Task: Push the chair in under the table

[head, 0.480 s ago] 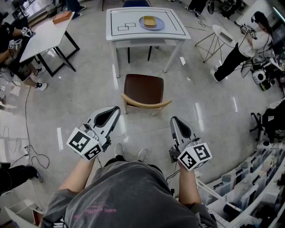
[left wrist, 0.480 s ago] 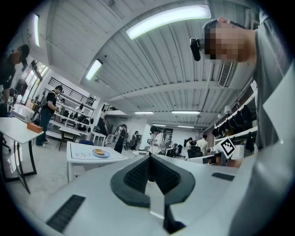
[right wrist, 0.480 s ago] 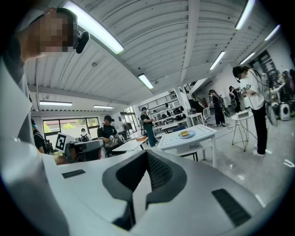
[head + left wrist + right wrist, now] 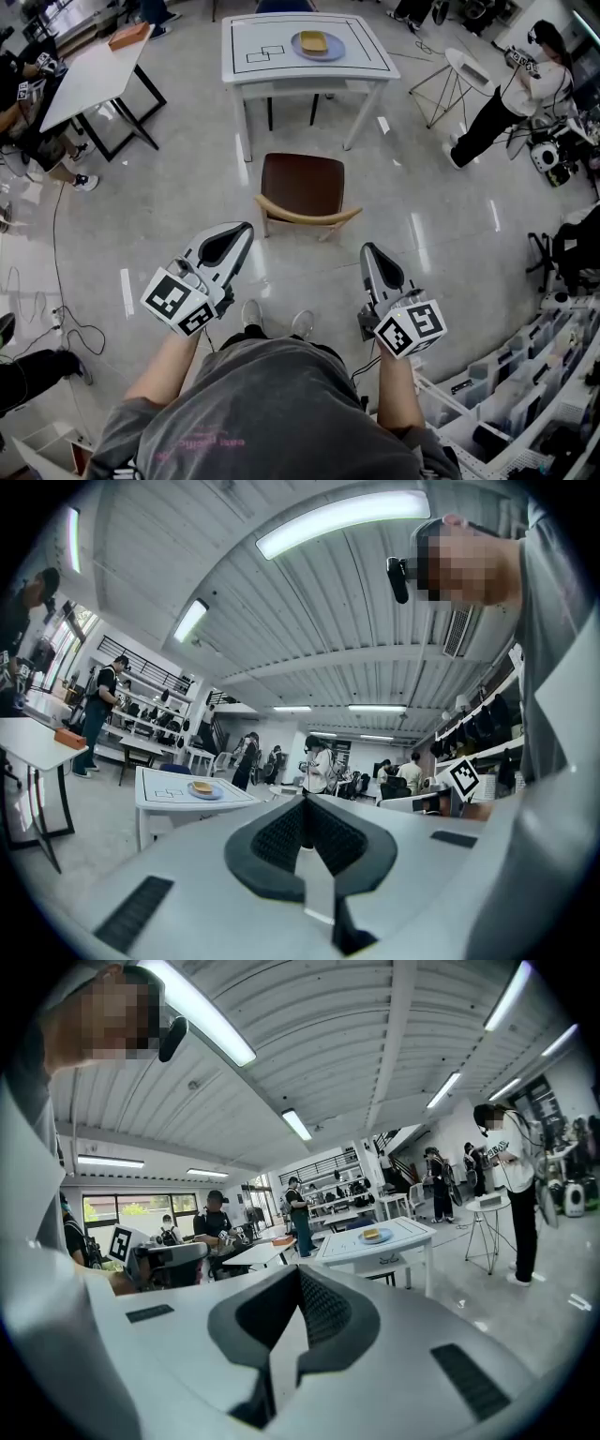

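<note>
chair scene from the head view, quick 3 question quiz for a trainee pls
1. True or false: the chair already sits tucked under the white table.
2. What lies on the blue plate? A: a yellow item. B: a mug. C: nothing.
3. Fill in: the left gripper and the right gripper both have their jaws ____, with nothing between them.

Key: 1 false; 2 A; 3 shut.

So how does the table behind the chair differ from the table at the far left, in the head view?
The table behind the chair has white legs; the left table has black ones. The first bears a blue plate and black lines; the left one a brown box. The first stands square to the view, the left one slanted. Both tops are white.
</note>
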Available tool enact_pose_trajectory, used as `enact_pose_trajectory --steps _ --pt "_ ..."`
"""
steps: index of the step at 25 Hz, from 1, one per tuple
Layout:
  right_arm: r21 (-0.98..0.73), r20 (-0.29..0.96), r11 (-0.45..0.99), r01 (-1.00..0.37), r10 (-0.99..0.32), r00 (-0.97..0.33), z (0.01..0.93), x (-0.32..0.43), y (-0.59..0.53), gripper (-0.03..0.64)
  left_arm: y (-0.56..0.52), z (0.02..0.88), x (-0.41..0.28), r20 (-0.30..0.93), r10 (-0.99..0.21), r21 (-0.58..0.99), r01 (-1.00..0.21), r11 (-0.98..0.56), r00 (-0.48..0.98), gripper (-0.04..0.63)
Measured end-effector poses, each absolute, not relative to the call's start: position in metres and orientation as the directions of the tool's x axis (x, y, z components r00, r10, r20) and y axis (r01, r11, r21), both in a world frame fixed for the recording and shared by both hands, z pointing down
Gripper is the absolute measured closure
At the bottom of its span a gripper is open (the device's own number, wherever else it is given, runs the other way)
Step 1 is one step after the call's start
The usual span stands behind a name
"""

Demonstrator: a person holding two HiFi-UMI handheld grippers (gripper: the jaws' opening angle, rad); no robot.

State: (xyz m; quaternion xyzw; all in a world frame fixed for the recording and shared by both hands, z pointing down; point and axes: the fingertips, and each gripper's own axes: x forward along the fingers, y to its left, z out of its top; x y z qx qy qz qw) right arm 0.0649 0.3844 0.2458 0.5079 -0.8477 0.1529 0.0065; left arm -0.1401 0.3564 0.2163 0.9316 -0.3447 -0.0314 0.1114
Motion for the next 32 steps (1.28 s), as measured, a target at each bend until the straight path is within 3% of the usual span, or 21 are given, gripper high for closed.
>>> enact_pose_trajectory --steps 32 --pt "-0.190 0.166 0.439 -0.878 -0.867 -0.470 0.2405 0.0611 0.3842 0.614 0.3569 0.2229 -0.1419 0.039 -0.652 0.202 -0.645 -0.737 0.758 0.588"
